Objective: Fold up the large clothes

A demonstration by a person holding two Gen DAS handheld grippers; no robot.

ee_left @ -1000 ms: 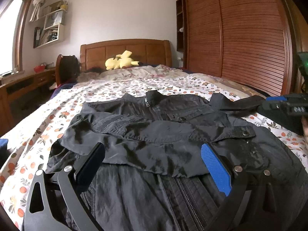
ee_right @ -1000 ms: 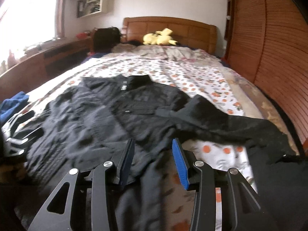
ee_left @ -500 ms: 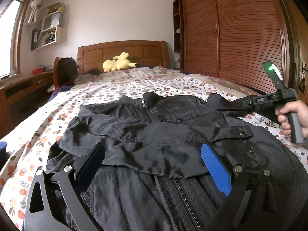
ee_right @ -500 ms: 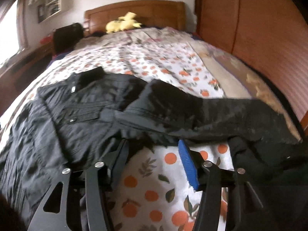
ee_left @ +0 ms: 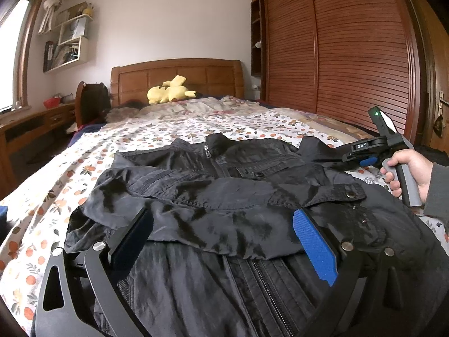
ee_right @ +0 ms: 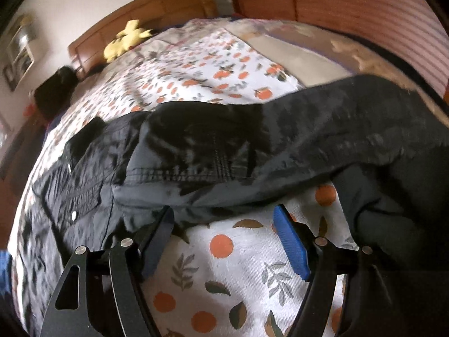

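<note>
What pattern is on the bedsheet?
White bedsheet printed with orange fruits and leaves, clearest in the right wrist view.

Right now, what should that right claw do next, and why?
Probably ease forward and close on the black jacket's outstretched sleeve: the right claw is open just short of its edge, above the orange-print bedsheet, while the other sleeve already lies folded across the chest.

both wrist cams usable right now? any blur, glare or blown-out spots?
Left wrist view: sharp; fisheye bends the wardrobe; the window is blown out at the left edge; sheen on the black jacket. Right wrist view: motion-blurred and tilted, the sleeve and the plush toy soft; the open right gripper stays crisp.
</note>
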